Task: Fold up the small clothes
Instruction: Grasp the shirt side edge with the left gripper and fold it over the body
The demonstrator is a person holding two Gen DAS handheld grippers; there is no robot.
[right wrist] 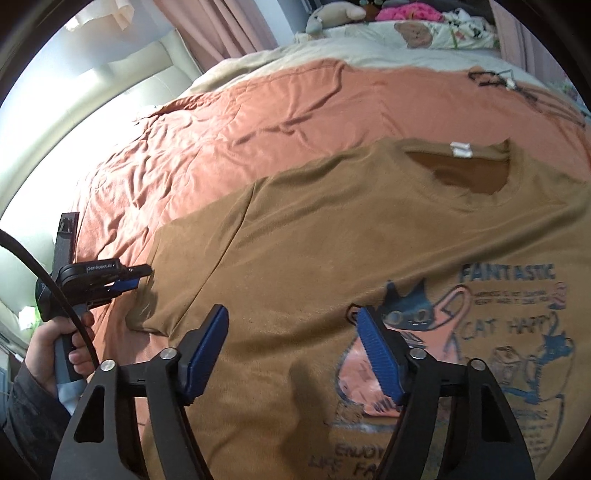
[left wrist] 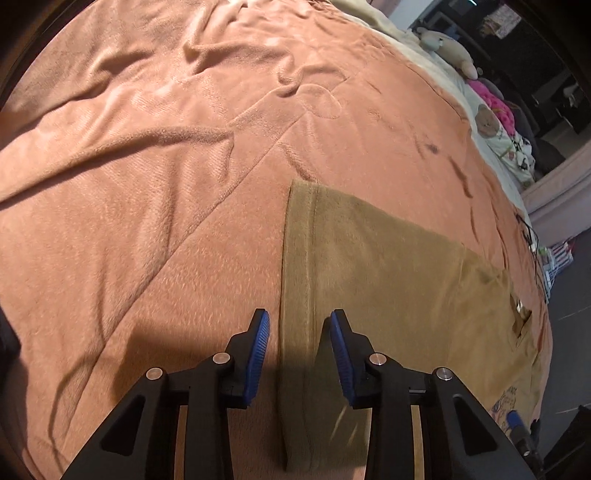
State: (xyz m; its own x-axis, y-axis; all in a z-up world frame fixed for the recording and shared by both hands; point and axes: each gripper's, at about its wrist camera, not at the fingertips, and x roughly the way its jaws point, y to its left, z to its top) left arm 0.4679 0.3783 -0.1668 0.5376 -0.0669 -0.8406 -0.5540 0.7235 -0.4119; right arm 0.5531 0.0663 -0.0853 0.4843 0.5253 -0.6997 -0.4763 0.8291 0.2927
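Brown T-shirt [right wrist: 314, 240] spread face-up on a salmon fleece blanket [left wrist: 147, 184].

Its soft cotton shows a blue cat print; the left gripper [left wrist: 299, 321] straddles the sleeve hem, jaws apart, the right gripper [right wrist: 291, 317] gapes above the chest; cream bedding [right wrist: 258, 59] and plush toys [right wrist: 332, 16] lie beyond.

open orange blanket [left wrist: 147, 221] left of brown shirt [right wrist: 314, 240], soft toys [right wrist: 332, 14] crowding far bed edge

T-shirt [right wrist: 332, 236] lower hem + right sleeve cut off by frame edge; small print under "FANTASTIC" too blurred to read; left gripper [right wrist: 142, 277] tips seen side-on at sleeve edge, contact w/ cloth unclear; person [right wrist: 44, 354] mostly out of frame
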